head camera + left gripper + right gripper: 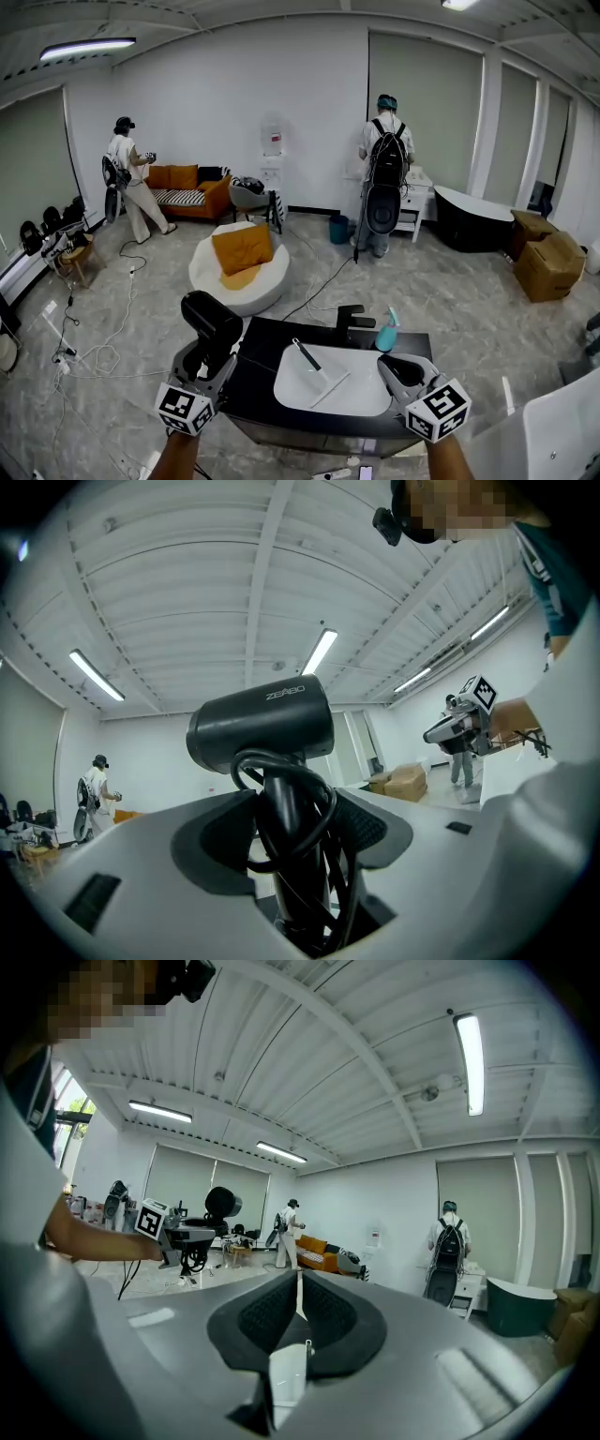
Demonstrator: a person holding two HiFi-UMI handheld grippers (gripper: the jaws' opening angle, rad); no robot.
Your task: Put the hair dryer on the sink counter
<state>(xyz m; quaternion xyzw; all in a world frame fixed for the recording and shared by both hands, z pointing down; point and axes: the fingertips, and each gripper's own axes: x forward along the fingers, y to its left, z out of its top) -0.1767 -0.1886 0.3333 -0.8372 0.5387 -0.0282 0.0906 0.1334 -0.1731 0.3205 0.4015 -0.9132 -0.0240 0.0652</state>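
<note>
Nearest, the left tool (208, 364) grips the hair dryer (212, 319) by its handle, cord (246, 772) looped round; the right tool (298, 1314) is closed, empty. The counter (261, 339) lies just right of the left tool. I would lower it slowly, keeping the cord off the basin (356, 392).

— What's along the far wall?
— An orange sofa (187, 192), with a person (131, 178) standing just beside its left end. Further right, a second person (382, 141) wearing a black backpack (385, 167) faces a white cabinet (415, 202).
— And on the floor?
— A round white pouf (234, 281) with an orange cushion (242, 248) on it sits mid-room. A teal bucket (338, 229) stands near the second person's feet. Loose cables (103, 347) trail down the left side.
— Anything on the right?
— A black bathtub (473, 220) by the wall, with cardboard boxes (548, 262) near it.
</note>
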